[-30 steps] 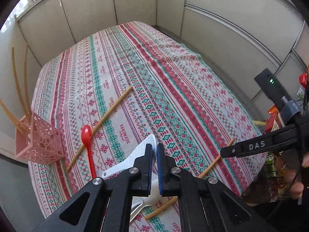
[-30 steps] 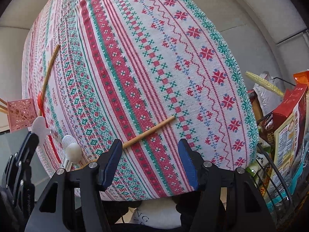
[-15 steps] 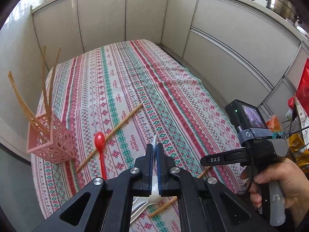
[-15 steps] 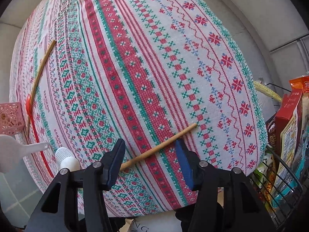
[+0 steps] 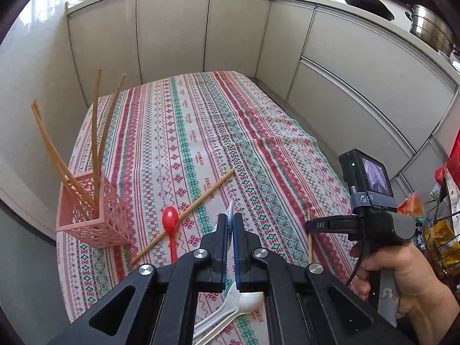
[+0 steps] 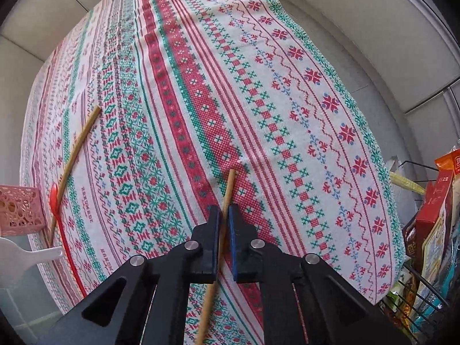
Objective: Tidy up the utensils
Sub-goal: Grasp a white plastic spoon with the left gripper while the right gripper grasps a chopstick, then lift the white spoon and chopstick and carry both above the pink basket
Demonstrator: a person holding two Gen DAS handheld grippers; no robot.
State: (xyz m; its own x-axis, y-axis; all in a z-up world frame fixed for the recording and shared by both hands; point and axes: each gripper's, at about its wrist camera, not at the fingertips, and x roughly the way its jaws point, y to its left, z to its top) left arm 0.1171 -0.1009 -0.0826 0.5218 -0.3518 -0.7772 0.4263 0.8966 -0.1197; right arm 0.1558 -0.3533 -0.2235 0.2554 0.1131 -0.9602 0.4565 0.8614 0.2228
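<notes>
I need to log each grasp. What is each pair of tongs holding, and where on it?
Left tongs: the white rice paddle, gripped on its blade. Right tongs: a wooden chopstick, pinched near its upper end.

Left gripper (image 5: 230, 224): black arms, blue pads, silver screws. Right gripper (image 6: 224, 215): same build, "DAS" lettering, small screen, black cable, grey handle at lower right.

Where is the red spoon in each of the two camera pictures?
Left wrist view: the red spoon lies low and left of centre, just right of the pink basket.
Right wrist view: the red spoon lies at the far left, just right of the pink basket.
Shared landmark: the long chopstick lying against the spoon's bowl.
</notes>
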